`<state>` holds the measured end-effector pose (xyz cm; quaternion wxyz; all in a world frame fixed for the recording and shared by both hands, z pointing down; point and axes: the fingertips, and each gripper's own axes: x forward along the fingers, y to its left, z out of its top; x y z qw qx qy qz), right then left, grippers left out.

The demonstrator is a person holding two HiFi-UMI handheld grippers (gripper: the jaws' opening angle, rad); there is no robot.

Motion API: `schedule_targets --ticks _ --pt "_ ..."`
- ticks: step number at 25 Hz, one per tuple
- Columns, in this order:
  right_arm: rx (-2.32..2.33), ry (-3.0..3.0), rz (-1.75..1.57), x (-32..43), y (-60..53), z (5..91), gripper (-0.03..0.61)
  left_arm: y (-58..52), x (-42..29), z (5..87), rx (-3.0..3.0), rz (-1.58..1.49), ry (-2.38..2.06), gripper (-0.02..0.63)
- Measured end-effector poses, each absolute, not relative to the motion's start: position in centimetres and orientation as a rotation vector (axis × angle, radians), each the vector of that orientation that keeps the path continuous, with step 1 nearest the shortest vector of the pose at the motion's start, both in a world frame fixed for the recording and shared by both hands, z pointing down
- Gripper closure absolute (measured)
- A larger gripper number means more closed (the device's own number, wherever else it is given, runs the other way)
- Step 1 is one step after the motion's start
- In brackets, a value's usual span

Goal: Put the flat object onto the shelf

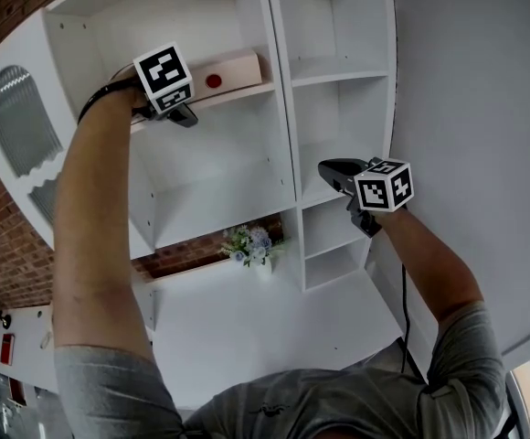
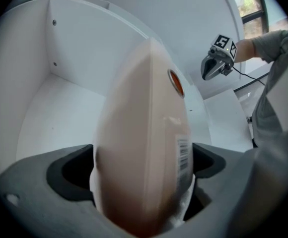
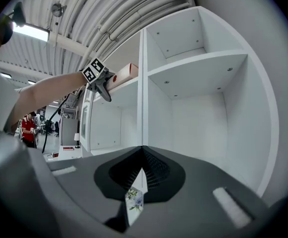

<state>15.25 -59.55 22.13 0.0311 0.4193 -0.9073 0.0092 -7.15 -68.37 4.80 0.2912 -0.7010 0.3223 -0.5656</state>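
A: Where is the flat object point(image 1: 238, 68) right now?

B: It lies on its broad face on an upper shelf point(image 1: 247, 92) of the white unit, at about 11 o'clock in the head view. It is a pale pink box with a red round mark point(image 1: 213, 80) on its front edge.

A: And the left claw point(image 1: 185, 114)?

B: It is at the box's near end, at the box's 8 o'clock. In the left gripper view the box runs out between the jaws, with a barcode point(image 2: 183, 156) on its right side. The jaws are spread wide, released rather than squeezing, and the box rests on the shelf board.

A: What about the right claw point(image 1: 332, 170)?

B: It is well apart from the box, between its 4 and 5 o'clock, in front of the narrow column of compartments. Its jaws are clenched together with the tips meeting and nothing between them.

A: Anything else around?

B: A small bunch of flowers point(image 1: 249, 242) stands lower down, at the box's 6 o'clock. There is a brick wall point(image 1: 0, 236) on the unit's 9 o'clock side.
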Motion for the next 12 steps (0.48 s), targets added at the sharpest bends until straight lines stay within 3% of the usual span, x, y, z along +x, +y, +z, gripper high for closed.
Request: schedule_targets --ticks 12 --pt "1.254 -2.820 0.013 13.5 -57.5 21.4 0.571 -63.4 -7.9 0.5 -1.818 -1.124 0.983 0.008"
